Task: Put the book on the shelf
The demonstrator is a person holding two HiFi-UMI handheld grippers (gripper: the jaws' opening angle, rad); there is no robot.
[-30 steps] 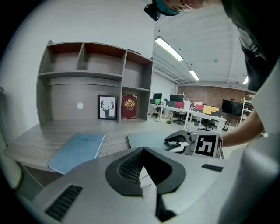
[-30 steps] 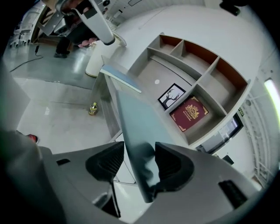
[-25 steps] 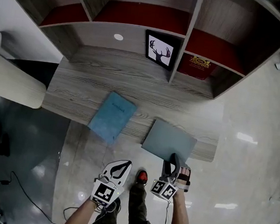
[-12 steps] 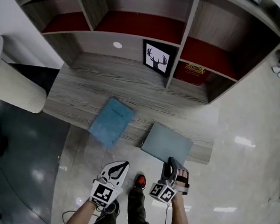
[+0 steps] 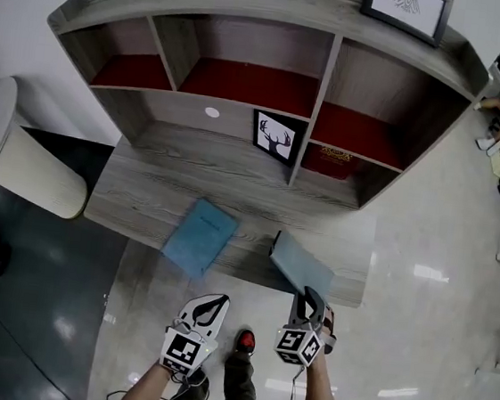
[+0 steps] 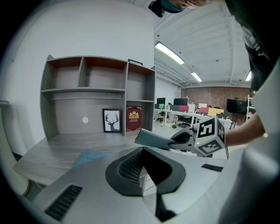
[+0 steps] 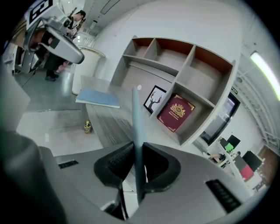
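Right gripper (image 5: 311,302): its jaws have just been closing and are now pinching the near edge of the grey-blue book (image 5: 299,263). In the right gripper view the book is running edge-on between the two pads.
Grey-blue book: it is sticking out straight ahead of the right gripper's jaws and tilting. In the left gripper view it is showing up in the air above the desk (image 5: 182,164).
Left gripper (image 5: 219,300): its jaws are pressing together with nothing between them. It is hovering just to the left of the right gripper, on the near side of the desk's front edge.
Blue book (image 5: 199,235): it is lying flat on the desk just ahead of the left gripper, with its near corner hanging over the front edge.
Shelf (image 5: 253,16): it is standing at the far side of the desk, well beyond both grippers, with its open compartments facing them.
Red book (image 5: 330,162): it is standing upright in the lower right compartment, ahead of the right gripper.
Deer picture (image 5: 273,136): it is standing just left of the red book, with an upright divider between them.
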